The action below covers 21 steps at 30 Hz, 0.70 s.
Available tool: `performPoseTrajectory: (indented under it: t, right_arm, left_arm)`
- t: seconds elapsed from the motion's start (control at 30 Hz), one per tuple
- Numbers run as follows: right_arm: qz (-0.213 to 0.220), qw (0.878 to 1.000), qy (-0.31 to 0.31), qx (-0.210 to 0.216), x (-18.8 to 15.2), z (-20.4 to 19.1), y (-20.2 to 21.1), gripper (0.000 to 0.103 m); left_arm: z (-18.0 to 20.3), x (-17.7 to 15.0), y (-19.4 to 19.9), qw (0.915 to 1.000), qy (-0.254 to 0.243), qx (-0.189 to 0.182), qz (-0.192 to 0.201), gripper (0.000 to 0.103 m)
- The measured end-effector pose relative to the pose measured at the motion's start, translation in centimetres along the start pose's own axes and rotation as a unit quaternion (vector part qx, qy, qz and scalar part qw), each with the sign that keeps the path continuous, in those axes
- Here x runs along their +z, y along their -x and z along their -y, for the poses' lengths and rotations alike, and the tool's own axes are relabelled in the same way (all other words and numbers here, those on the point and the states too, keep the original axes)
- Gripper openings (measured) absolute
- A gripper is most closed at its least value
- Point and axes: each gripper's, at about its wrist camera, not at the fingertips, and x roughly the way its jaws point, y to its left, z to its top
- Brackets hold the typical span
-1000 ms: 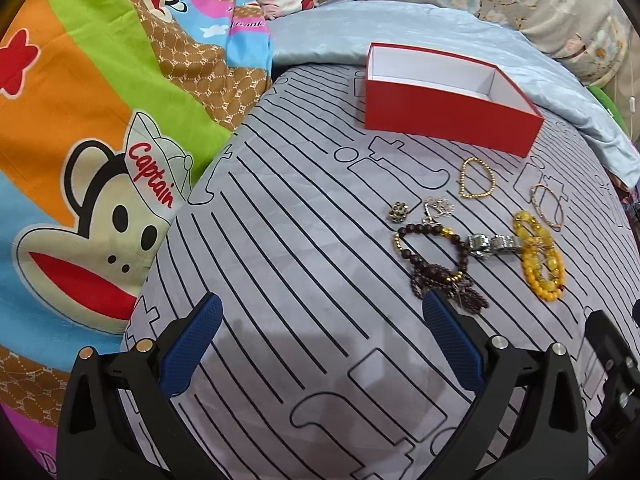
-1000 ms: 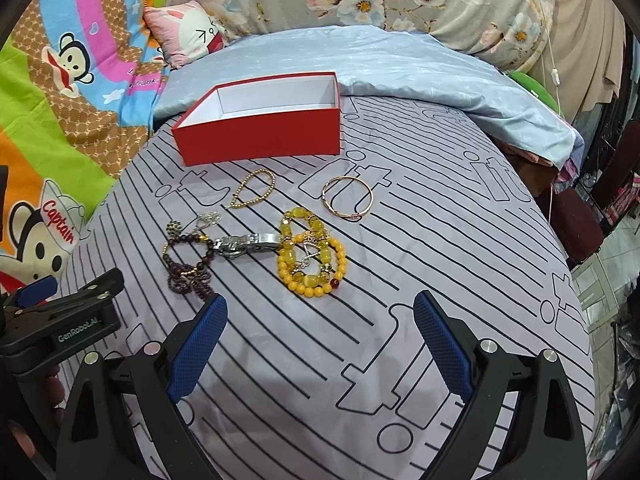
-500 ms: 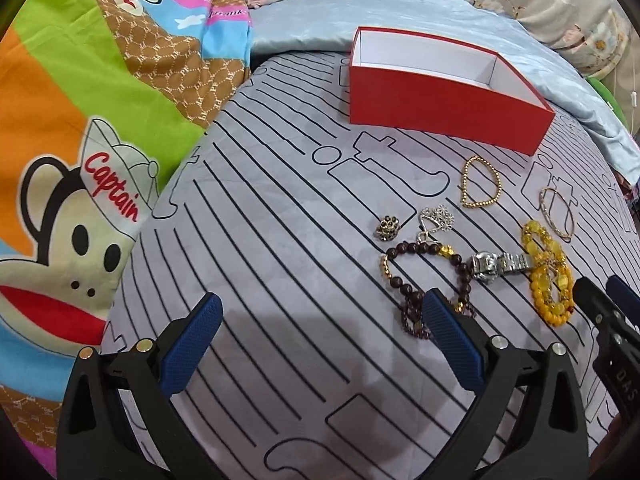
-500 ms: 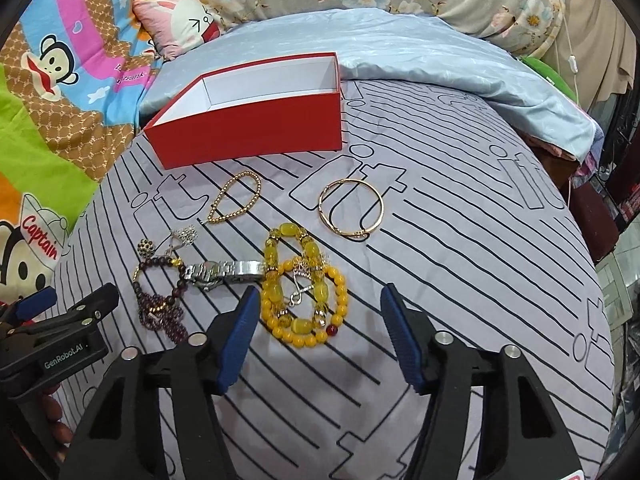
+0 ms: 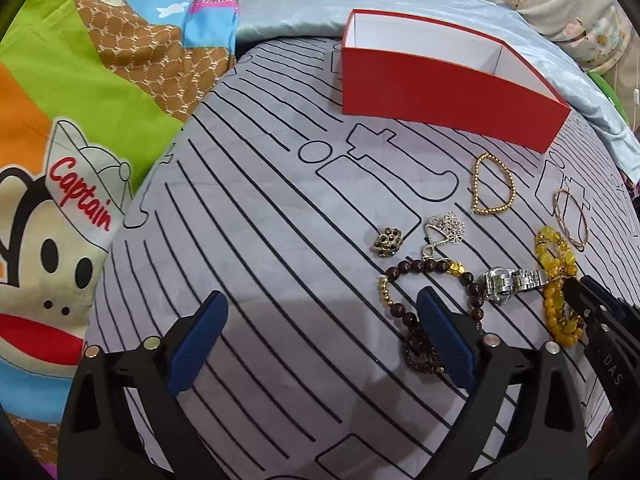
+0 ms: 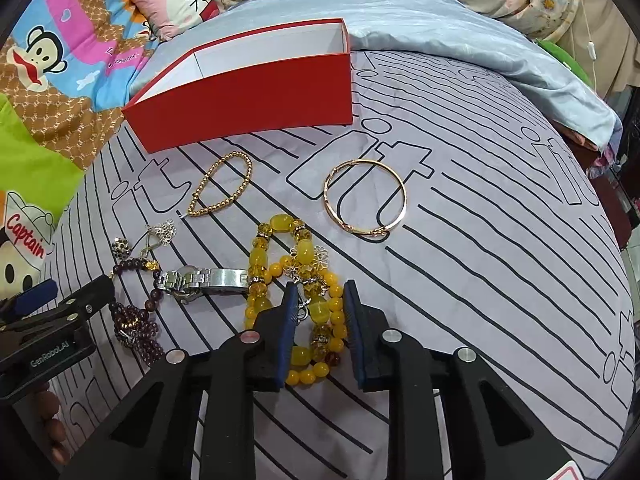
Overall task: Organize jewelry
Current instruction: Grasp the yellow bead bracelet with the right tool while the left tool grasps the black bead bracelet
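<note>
An open red box [image 6: 256, 88] stands at the back of the grey striped cloth [image 6: 480, 264]; it also shows in the left wrist view [image 5: 440, 80]. In front of it lie a gold bead bracelet [image 6: 224, 188], a gold bangle [image 6: 366, 200], a silver watch [image 6: 200, 280], a dark bead bracelet [image 5: 416, 280] and yellow bead bracelets [image 6: 300, 280]. My right gripper [image 6: 320, 304] is narrowed around the yellow beads, its fingers on either side with a gap left. My left gripper [image 5: 320, 320] is open, its right finger over the dark bracelet.
A small brooch [image 5: 387, 242] and a silver flower pendant [image 5: 448, 228] lie left of the watch. A cartoon monkey blanket [image 5: 80, 160] lies to the left, a light blue quilt [image 6: 460, 32] behind the box.
Both grippers moved forward and down toward the jewelry. My right gripper narrowed from wide open to a small gap around the yellow beads. My left gripper stayed open.
</note>
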Motion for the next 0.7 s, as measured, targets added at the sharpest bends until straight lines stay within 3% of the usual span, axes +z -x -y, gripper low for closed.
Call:
performPoseTrajectory:
  t: [0.2, 0.4, 0.5, 0.67, 0.7]
  right_arm:
    - [0.001, 1.0, -0.002, 0.003, 0.2, 0.2, 0.2, 0.009]
    - [0.003, 1.0, -0.008, 0.012, 0.4, 0.4, 0.7, 0.009]
    - [0.005, 1.0, -0.009, 0.016, 0.5, 0.4, 1.0, 0.009]
    - [0.011, 1.0, -0.01, 0.021, 0.7, 0.3, 1.8, 0.009]
    - [0.013, 1.0, -0.009, 0.022, 0.7, 0.3, 2.0, 0.009]
  left_arm:
    - [0.4, 0.3, -0.9, 0.9997, -0.005, -0.021, -0.011, 0.076]
    - [1.0, 0.3, -0.8, 0.9993, -0.016, -0.034, -0.009, 0.06]
    - [1.3, 0.4, -0.7, 0.999, -0.02, -0.041, -0.006, 0.045]
    - [1.4, 0.6, -0.4, 0.9974, -0.021, -0.068, -0.012, 0.01]
    - [1.3, 0.6, -0.4, 0.9973, -0.02, -0.07, -0.013, 0.01]
